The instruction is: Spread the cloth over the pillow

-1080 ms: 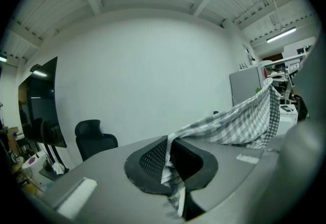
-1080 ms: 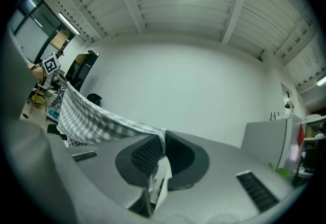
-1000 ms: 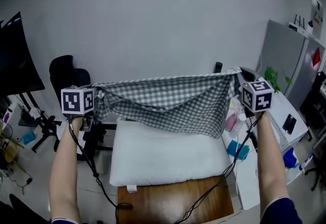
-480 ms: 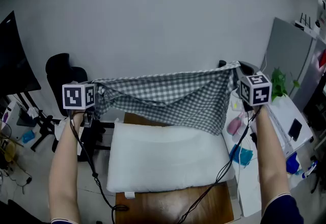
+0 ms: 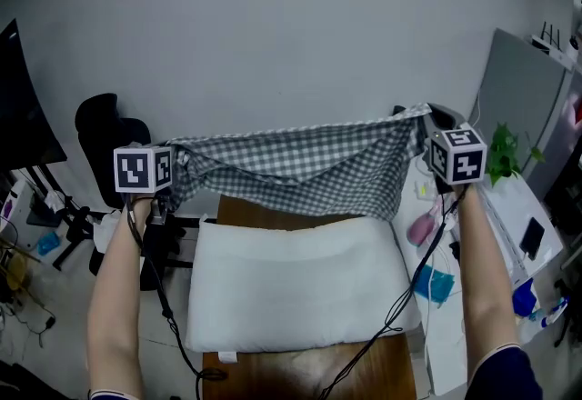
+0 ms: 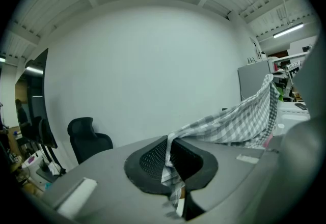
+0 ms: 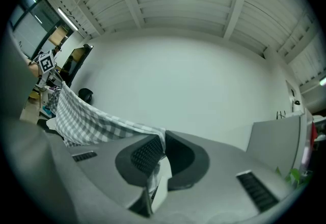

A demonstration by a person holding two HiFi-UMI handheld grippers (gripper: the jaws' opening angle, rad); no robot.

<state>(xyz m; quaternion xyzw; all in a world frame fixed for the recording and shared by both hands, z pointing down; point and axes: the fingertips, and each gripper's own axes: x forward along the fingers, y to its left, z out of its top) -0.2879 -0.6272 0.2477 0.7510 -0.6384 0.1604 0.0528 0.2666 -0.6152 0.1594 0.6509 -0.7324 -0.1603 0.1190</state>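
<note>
A grey-and-white checked cloth (image 5: 300, 169) hangs stretched in the air between my two grippers, sagging in the middle beyond the far edge of a white pillow (image 5: 296, 280). My left gripper (image 5: 173, 169) is shut on the cloth's left corner (image 6: 170, 164), pinched between its dark pads. At the other end my right gripper (image 5: 427, 130) is shut on the right corner (image 7: 158, 159). The pillow lies flat on a brown wooden table (image 5: 300, 377). The cloth's lower edge hangs just at the pillow's far side, and I cannot tell whether it touches.
A black office chair (image 5: 105, 130) stands at the left by a dark monitor (image 5: 27, 107). A white side table (image 5: 509, 216) at the right holds a pink bottle (image 5: 421, 227), blue items (image 5: 435, 283) and a green plant (image 5: 503, 155). Cables (image 5: 164, 298) trail from both grippers.
Both grippers have lifted the cloth and carried it farther from me, so more of the pillow shows below it. Both grips are unchanged.
</note>
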